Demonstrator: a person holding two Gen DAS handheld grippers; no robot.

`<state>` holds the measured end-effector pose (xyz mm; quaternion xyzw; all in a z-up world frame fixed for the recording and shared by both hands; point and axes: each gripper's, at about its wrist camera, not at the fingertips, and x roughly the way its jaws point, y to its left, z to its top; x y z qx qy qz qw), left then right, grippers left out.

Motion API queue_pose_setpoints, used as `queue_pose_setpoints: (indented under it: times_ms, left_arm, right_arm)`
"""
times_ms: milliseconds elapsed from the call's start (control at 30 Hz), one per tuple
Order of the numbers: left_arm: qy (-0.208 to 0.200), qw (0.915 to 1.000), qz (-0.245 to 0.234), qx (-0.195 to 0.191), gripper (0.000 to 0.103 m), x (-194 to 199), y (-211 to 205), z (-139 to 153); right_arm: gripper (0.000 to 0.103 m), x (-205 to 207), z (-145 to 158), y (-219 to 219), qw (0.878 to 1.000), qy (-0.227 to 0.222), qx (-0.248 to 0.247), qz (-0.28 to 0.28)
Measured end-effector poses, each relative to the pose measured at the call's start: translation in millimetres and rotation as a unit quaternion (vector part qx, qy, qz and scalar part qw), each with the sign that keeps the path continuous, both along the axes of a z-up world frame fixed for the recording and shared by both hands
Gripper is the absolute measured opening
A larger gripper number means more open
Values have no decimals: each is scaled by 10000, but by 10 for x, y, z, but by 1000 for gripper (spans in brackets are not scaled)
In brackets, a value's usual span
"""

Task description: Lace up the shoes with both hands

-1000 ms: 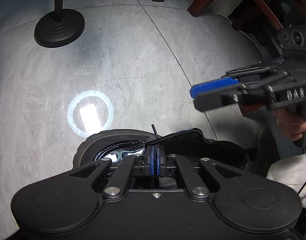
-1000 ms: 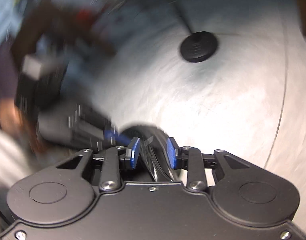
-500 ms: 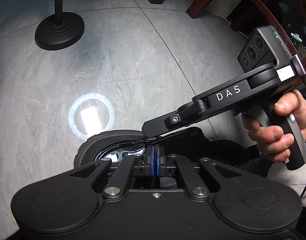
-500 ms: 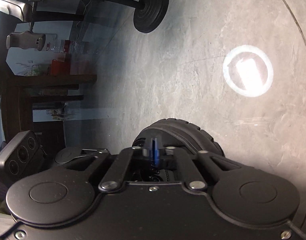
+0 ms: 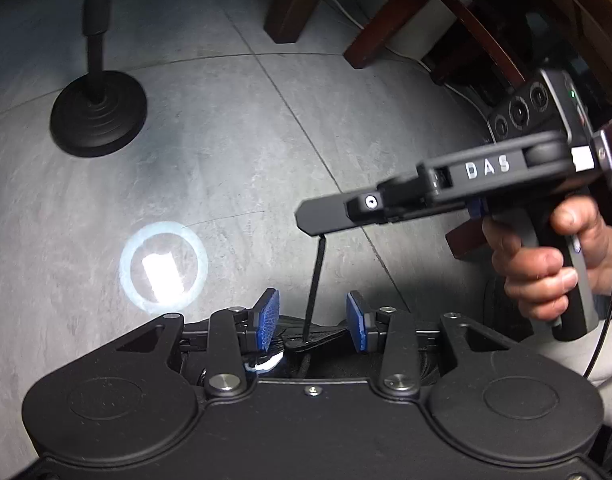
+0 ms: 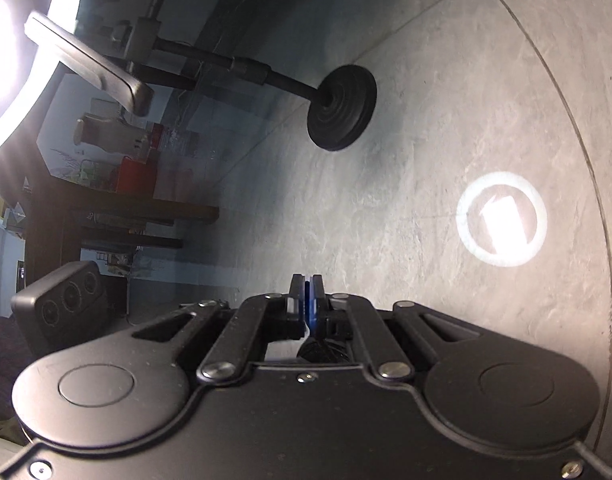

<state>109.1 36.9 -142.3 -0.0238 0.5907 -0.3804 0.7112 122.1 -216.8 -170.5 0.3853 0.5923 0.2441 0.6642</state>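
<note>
The black shoe (image 5: 330, 336) sits on the grey tiled floor (image 5: 233, 152), mostly hidden beneath the left claw (image 5: 313, 322); which way its toe points cannot be told from here. The left claw's jaws are opening, blue pads (image 5: 266, 320) apart and pressing on nothing. Between them a black lace (image 5: 316, 284) rises near-upright from the shoe, its long axis steep and taut, leaning slightly right toward the top. Its upper end meets the tip of the right claw (image 5: 322, 224), which is clenched on the lace and carried by a hand (image 5: 546, 264). In the right wrist view the right claw's pads (image 6: 314, 292) are pressed together. A black round stand base (image 5: 99, 114) stands well apart.
</note>
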Motion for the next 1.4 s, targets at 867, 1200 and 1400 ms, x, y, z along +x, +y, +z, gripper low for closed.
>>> queue_pose_setpoints:
  times_ms: [867, 1200, 1400]
  left_arm:
    - [-148, 9964, 596, -578, 3, 26, 90, 31]
    - [-385, 9964, 674, -352, 9, 310, 616, 212]
    - [-287, 9980, 496, -280, 9, 220, 621, 175]
  right_arm:
    - [3, -11, 171, 259, 9958, -686, -433, 419]
    - [3, 123, 517, -93, 9881, -1374, -647, -233]
    - [3, 164, 720, -337, 9796, -1720, -792, -668]
